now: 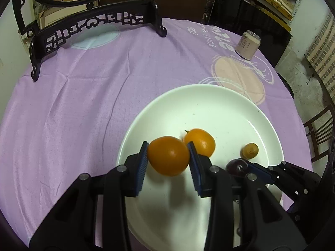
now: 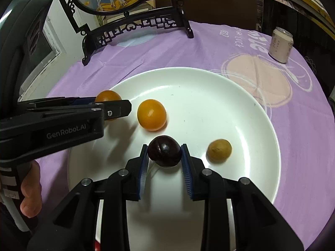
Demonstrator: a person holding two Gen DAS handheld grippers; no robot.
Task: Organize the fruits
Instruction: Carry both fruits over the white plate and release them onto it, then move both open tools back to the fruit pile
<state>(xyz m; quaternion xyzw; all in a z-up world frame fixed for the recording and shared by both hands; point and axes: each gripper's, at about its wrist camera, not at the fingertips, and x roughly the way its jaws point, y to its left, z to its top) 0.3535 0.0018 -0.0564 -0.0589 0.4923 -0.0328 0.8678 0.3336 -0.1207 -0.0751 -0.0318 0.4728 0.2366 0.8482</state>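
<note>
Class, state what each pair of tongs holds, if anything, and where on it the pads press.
Left tongs: an orange fruit, pinched at its two sides. Right tongs: a dark plum, likewise gripped at its sides.

On the bench (image 1: 83, 104): plate (image 1: 209, 104) nearest, stand (image 1: 94, 27) behind at left, can (image 1: 248, 45) behind at right. Over the plate: held orange (image 1: 168, 155) in left tool (image 1: 168, 156), plum (image 2: 164, 151) in right tool (image 2: 164, 152). In the plate: second orange (image 2: 151, 115) centre, small fruit (image 2: 218, 151) right.

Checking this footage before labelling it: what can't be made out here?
- Left wrist view: dark purple plum, mostly hidden behind the left gripper.
- Both views: near rim of white round plate, covered by gripper bodies.
- Pale drink can: label too small to read.
</note>
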